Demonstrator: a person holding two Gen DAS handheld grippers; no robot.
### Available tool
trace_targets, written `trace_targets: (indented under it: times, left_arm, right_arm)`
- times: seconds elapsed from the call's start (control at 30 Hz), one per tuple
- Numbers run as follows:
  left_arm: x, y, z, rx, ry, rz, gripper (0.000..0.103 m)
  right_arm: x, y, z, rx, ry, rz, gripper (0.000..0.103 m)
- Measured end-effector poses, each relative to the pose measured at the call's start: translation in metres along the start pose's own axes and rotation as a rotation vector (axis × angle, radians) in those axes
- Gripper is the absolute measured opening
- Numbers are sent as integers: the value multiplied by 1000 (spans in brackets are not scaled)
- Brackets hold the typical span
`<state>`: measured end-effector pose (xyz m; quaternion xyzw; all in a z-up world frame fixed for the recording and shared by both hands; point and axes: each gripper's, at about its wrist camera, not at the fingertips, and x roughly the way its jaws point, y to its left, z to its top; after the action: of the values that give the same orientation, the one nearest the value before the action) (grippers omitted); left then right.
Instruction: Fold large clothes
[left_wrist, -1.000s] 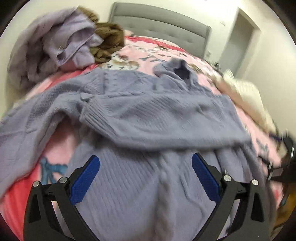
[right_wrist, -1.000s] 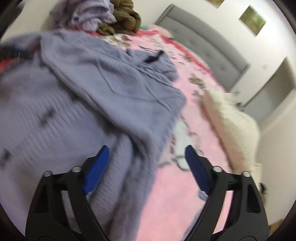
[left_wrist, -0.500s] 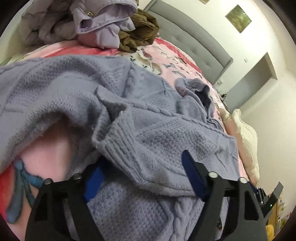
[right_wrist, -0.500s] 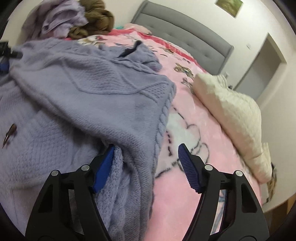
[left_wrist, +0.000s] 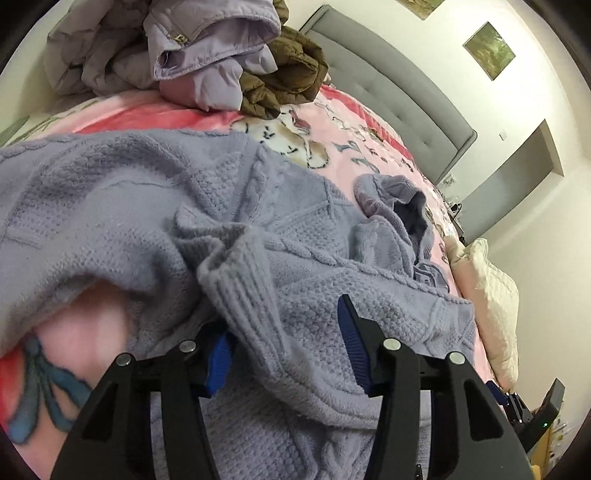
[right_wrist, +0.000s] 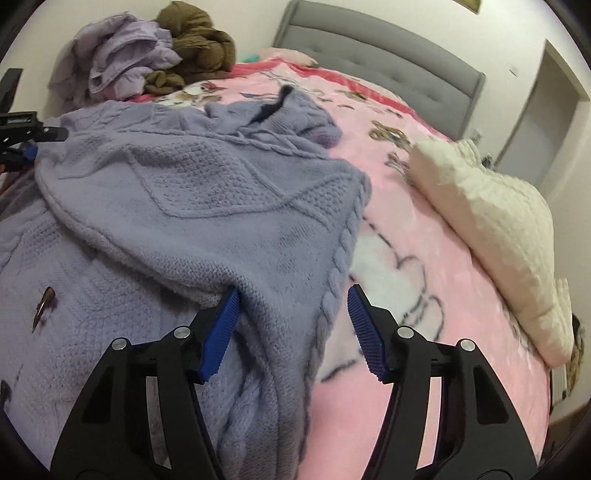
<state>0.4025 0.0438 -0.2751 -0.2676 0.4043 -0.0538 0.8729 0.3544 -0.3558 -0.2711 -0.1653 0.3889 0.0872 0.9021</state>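
A large lavender cable-knit sweater (left_wrist: 155, 206) lies spread on the pink bed, its upper half folded down over the body, and it fills the right wrist view (right_wrist: 207, 206) too. My left gripper (left_wrist: 288, 347) is open, its jaws straddling the ribbed sleeve cuff (left_wrist: 243, 295) and the folded edge. My right gripper (right_wrist: 291, 328) is open, its jaws straddling the sweater's cabled right side edge (right_wrist: 336, 273). The left gripper also shows at the far left of the right wrist view (right_wrist: 22, 136).
A pile of lilac and brown jackets (left_wrist: 192, 62) sits at the bed's far left corner. A cream quilted cushion (right_wrist: 495, 221) lies along the right side. A grey headboard (right_wrist: 388, 59) stands behind. The pink patterned blanket (right_wrist: 424, 295) covers the bed.
Both grippers have dropped down and moved forward onto the sweater. The left now straddles the cuff and folded edge, the right straddles the side edge. Both stay open.
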Motion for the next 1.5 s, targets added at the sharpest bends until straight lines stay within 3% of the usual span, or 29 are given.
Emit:
trace_targets:
  times: [0.23,0.33,0.4,0.47,0.53,0.63,0.8,0.9,1.1,1.23,1.3,1.33,1.4,1.43,1.47,1.5]
  left_arm:
    - [5,5,-4,24,59,21,52]
    - [10,5,-8,27,79,15,52]
    - [13,1,-10,52,79,38,52]
    - [18,-7,-7,70,65,90,37]
    - [19,-16,-2,72,37,101,27]
    - [25,-46,8,91,-5,71,25]
    - [52,-89,9,139,-2,90,25]
    - [66,-97,7,145,-1,124,25]
    - [80,-98,-13,273,10,190,27]
    - [71,-103,-8,270,-39,147,27]
    - [79,-107,-8,289,-6,179,27]
    - [85,-108,-10,310,25,210,29]
    - [81,-106,-14,331,22,223,37]
    - [75,-104,-15,322,7,226,53]
    - [66,-98,-14,288,-8,216,76]
    - [58,-91,-12,255,-25,199,86]
  right_arm:
    - [0,15,-15,-142,28,4,51]
    - [6,20,-15,-164,34,-13,40]
    - [13,24,-10,-183,48,-33,26]
    - [15,21,-5,-174,50,-28,18]
    - [11,11,2,-149,30,-72,17]
    - [1,-13,8,-93,9,-146,16]
    - [17,-45,-9,-42,129,-174,16]
    - [32,-51,-24,-26,174,-222,16]
    - [40,-54,-41,68,188,-289,17]
    - [33,-57,-37,117,174,-332,22]
    - [37,-58,-40,131,204,-324,29]
    - [37,-58,-41,144,204,-305,33]
    - [25,-63,-39,180,157,-246,55]
    - [17,-63,-39,197,137,-237,67]
    - [5,-65,-40,221,100,-202,73]
    - [-9,-69,-42,246,53,-122,73]
